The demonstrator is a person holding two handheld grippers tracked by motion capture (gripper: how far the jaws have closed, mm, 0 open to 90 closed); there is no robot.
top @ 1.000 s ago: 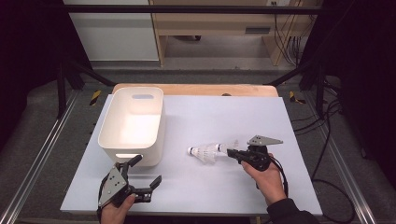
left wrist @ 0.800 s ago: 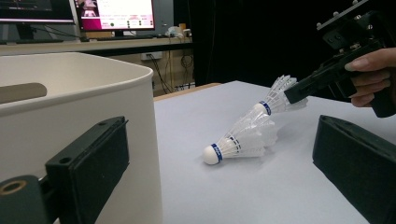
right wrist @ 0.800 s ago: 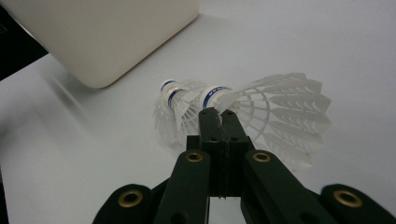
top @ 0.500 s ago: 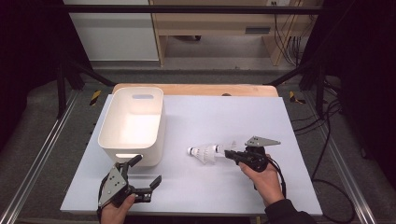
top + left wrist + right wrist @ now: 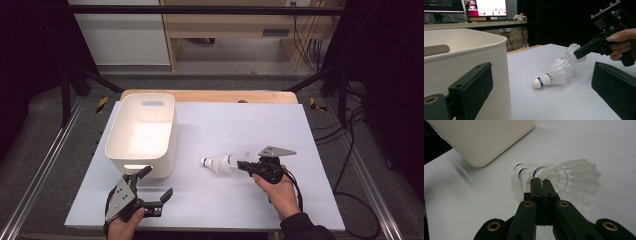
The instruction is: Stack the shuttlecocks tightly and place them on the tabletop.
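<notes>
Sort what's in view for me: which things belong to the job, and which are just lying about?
In the job: shuttlecock stack, pinched at its feathers by the right gripper; white bin; left gripper, open near it.
Lying about: wooden board behind the table; monitor.

On the table (image 5: 210, 125), the tub (image 5: 142, 134) stands toward the left side, nearer the far edge. The stack of shuttlecocks (image 5: 220, 164) lies to its right near the table's middle, cork ends toward the tub, feather ends toward the right gripper (image 5: 246, 166), which meets it from the right. The left gripper (image 5: 157, 184) sits at the near edge, just in front of the tub's near wall, well apart from the shuttlecocks.
</notes>
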